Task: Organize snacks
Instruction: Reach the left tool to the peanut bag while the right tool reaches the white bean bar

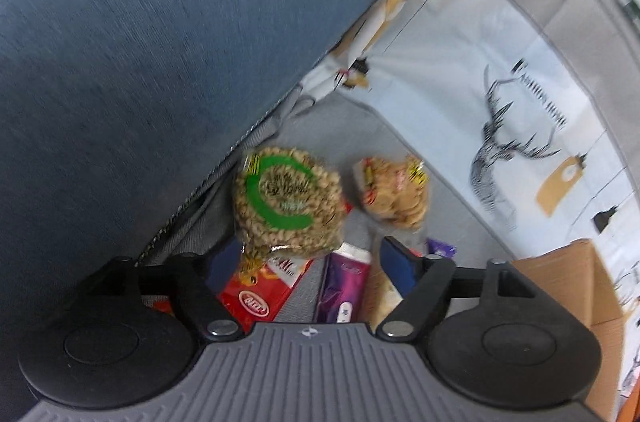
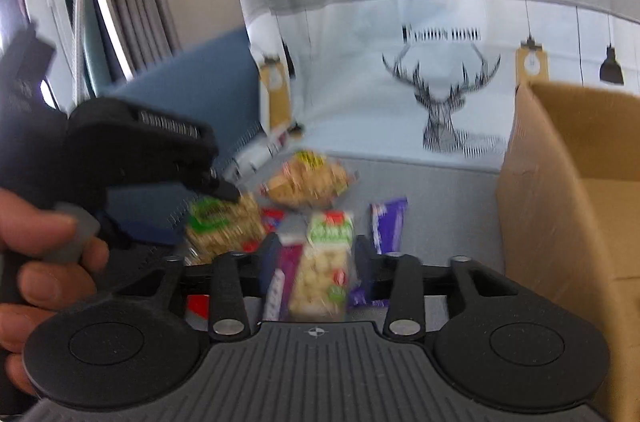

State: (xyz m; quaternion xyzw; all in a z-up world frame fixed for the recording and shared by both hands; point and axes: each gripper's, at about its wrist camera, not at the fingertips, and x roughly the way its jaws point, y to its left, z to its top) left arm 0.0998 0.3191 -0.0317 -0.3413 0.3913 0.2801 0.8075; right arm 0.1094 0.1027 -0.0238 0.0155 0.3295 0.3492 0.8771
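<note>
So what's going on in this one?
A person is sorting snack packets on a grey surface beside a cardboard box. The left gripper is open above the pile, next to a round bag of nuts with a green ring. The right gripper sits around a clear packet of pale snacks; blur hides whether it grips.

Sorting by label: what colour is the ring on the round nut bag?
Green, a C-shaped band on the nut bag; clearest in the left wrist view.
</note>
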